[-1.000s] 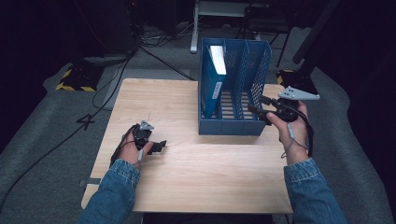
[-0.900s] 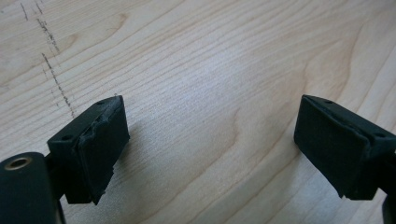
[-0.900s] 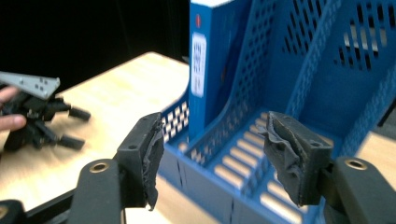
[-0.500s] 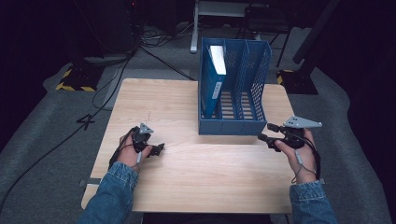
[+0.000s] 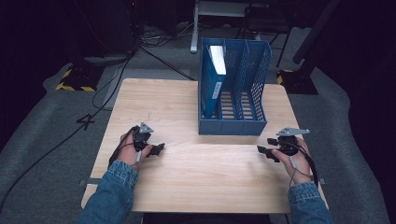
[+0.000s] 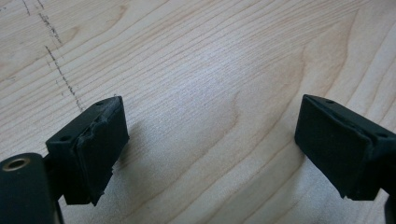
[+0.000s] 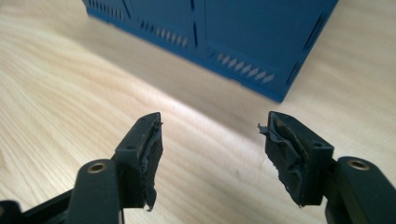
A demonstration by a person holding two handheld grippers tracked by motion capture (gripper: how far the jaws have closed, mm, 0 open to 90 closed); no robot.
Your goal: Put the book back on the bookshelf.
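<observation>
Before the blue file rack [image 5: 233, 93], both the left gripper [image 5: 156, 149] and right gripper [image 5: 265, 150] rest empty on the counter [image 5: 210, 172], jaws apart, seemingly between steps, any next move needing a fresh reach

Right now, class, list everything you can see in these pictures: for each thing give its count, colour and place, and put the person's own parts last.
Light wooden table: one, pale wood, centre of the high view.
Blue plastic file rack with three slots: one, blue, standing on the far middle of the table.
Blue book with white top edge: one, upright in the rack's left slot.
Grey floor mat: one, grey, around the table.
Black cables: several, on the floor beyond the table.
Yellow-and-black striped base: one, on the floor at far left.
Left gripper: one, black, open over bare wood at the near left.
Right gripper: one, black, open, pointing at the rack's base.
Denim sleeves: two, blue, bottom edge.
</observation>
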